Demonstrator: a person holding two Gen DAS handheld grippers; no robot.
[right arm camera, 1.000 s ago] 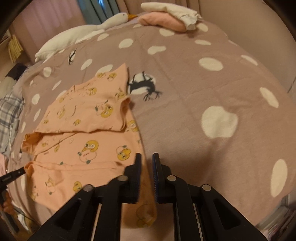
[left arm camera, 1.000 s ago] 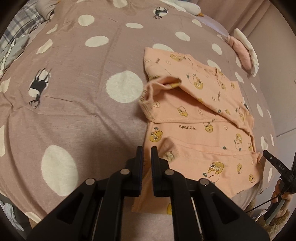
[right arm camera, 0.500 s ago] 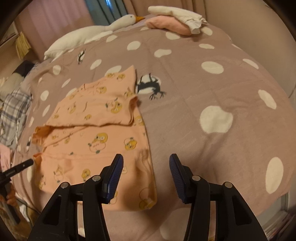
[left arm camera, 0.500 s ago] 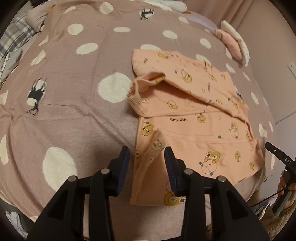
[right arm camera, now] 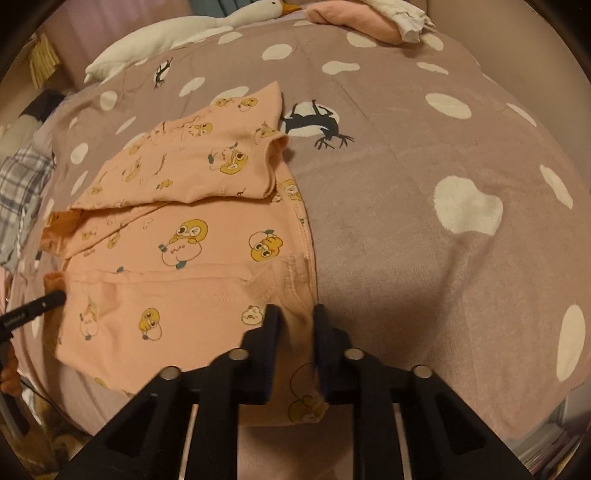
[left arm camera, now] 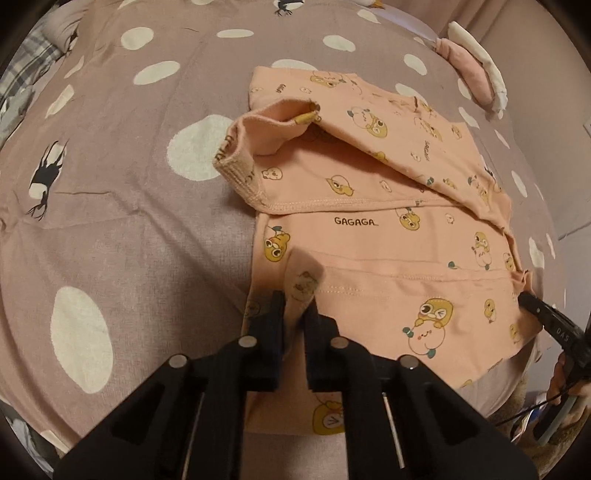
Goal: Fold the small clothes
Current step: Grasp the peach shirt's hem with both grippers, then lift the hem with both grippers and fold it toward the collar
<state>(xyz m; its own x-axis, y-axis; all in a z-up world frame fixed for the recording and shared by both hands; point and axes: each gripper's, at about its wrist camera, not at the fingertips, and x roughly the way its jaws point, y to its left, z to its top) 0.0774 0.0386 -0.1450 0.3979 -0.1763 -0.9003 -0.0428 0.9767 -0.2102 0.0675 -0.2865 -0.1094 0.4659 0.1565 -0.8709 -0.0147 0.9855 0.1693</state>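
A peach child's garment (left arm camera: 369, 240) printed with yellow cartoon figures lies partly folded on a mauve polka-dot bedspread (left arm camera: 129, 221). My left gripper (left arm camera: 294, 301) is at the near-left corner of the bottom hem, its jaws closing and pinching a raised ridge of that fabric. In the right wrist view the same garment (right arm camera: 177, 288) lies to the left. My right gripper (right arm camera: 296, 312) is closing its jaws on the near-right hem corner, with cloth bunched between the pads. Each view shows a black finger of the other gripper (left arm camera: 535, 312) (right arm camera: 37, 310) at the opposite corner.
A folded pink and white pile (left arm camera: 476, 70) (right arm camera: 373, 18) sits at the far edge of the bed. A white goose plush (right arm camera: 184, 33) lies along the back. Plaid cloth (left arm camera: 22, 74) (right arm camera: 18, 184) is at the left. The bed's near edge drops off just below the hem.
Both grippers went from shut to wide open, sank toward the bottom hem, and closed again with a hem corner between their fingers.
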